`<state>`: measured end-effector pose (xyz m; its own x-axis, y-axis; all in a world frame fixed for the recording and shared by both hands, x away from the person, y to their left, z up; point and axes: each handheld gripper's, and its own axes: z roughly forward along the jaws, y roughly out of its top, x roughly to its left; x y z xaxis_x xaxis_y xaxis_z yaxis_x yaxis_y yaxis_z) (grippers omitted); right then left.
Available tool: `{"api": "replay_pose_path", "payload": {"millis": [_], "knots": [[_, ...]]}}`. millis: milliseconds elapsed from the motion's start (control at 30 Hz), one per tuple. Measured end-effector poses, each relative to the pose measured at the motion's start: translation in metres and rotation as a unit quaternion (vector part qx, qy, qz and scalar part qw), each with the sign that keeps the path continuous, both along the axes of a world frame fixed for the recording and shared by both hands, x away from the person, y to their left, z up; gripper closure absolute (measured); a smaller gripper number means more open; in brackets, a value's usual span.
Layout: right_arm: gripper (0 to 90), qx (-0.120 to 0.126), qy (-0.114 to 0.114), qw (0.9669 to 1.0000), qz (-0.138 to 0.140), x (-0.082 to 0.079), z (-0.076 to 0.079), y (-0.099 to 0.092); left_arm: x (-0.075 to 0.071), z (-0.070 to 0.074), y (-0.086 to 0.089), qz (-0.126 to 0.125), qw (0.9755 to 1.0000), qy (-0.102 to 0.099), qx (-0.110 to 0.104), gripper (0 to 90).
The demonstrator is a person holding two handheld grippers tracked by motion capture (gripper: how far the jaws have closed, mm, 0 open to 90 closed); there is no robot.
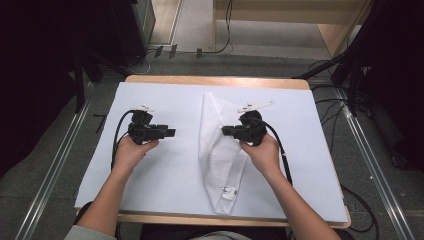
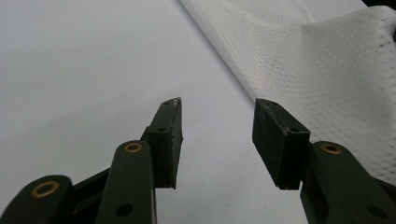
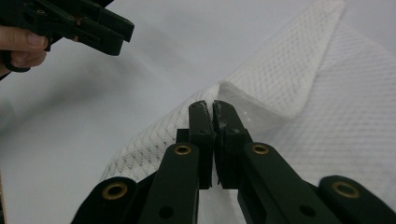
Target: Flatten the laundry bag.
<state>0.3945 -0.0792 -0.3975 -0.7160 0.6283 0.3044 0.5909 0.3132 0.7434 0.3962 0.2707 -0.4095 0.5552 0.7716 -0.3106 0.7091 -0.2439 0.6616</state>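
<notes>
A white mesh bag [image 1: 216, 150] lies lengthwise down the middle of the white-covered table [image 1: 165, 175], its zipper pull [image 1: 229, 192] near the front. My right gripper [image 1: 225, 131] is shut on the bag's left edge and holds it lifted off the table; in the right gripper view the jaws [image 3: 213, 108] pinch a raised fold of mesh [image 3: 289, 88]. My left gripper [image 1: 173, 133] hovers left of the bag, open and empty, pointing toward it. In the left gripper view its fingers [image 2: 169, 135] stand apart over bare table, with the mesh bag [image 2: 327, 70] just beyond.
The table's wooden rim [image 1: 215, 80] shows at the far edge. Cables [image 1: 330, 107] trail on the floor to the right, and dark equipment stands on both sides. In the right gripper view the left gripper [image 3: 88, 28] and the hand holding it sit at top left.
</notes>
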Motion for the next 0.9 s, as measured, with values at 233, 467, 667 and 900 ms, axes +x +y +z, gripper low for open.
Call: {"api": "replay_pose_path", "payload": {"millis": [233, 467, 667, 900], "knots": [[88.4, -0.008, 0.000, 0.9994, 0.034, 0.006, 0.002, 0.033, -0.004, 0.000, 0.010, 0.011, 0.9999, 0.000, 0.000, 53.6], [88.4, -0.008, -0.001, 0.9981, 0.061, 0.010, 0.004, 0.065, -0.006, 0.002, 0.023, 0.031, 0.9995, -0.003, -0.005, 53.6], [88.3, -0.005, -0.001, 0.9964, 0.085, 0.008, 0.002, 0.096, -0.005, 0.002, 0.034, 0.042, 0.9991, -0.005, -0.005, 53.7], [88.2, -0.010, 0.009, 0.9949, 0.100, 0.007, -0.010, 0.124, -0.005, 0.003, 0.046, 0.060, 0.9981, -0.007, -0.011, 53.8]]}}
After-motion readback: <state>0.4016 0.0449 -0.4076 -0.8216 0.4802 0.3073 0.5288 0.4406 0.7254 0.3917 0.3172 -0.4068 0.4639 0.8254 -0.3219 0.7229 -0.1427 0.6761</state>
